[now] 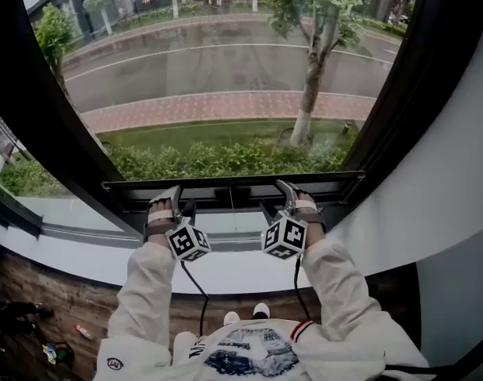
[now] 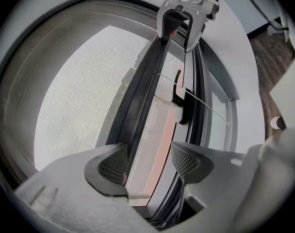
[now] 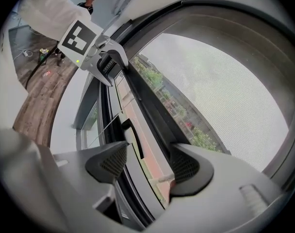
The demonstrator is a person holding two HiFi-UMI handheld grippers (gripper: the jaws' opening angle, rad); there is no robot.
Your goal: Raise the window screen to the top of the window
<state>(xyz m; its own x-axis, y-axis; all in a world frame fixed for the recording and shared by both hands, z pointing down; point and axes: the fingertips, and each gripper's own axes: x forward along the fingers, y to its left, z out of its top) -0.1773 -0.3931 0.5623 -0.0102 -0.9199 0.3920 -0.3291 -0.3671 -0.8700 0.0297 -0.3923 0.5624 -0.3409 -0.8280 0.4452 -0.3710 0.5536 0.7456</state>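
Pale sleeves [image 1: 146,284] reach over a white sill [image 1: 226,272] as a person sets a gripper from each hand on the bottom rail [image 1: 233,187] of the window screen. The rail sits low in the opening, at lower centre of the head view, just above the sill. The left gripper [image 1: 182,201] and the right gripper [image 1: 277,198] flank the rail's middle, near each other. Each gripper's own view shows its jaws part open and astride the dark rail. The mesh-side pad [image 2: 111,166] lies against it and the other pad stands off below, so neither pair is pinched shut on it.

By the look of it, almost the whole height of the window is left to climb. The lift should go best with both hands rising at one pace, so the rail stays level and does not jam in its side tracks. The lower jaws belong squarely under the rail, not against the mesh [image 2: 74,91], which would likely dent. A black handle [image 2: 179,103] and a thin cord [image 2: 205,106] lie just beside the rail and are best left clear of the jaws.

Beyond the window lie a hedge, a brick path, a tree [image 1: 313,78] and a road. The window's top is cut off in every view and the side tracks are lost in dark frame. Whether the lower pads touch the rail's underside is hard to make out.
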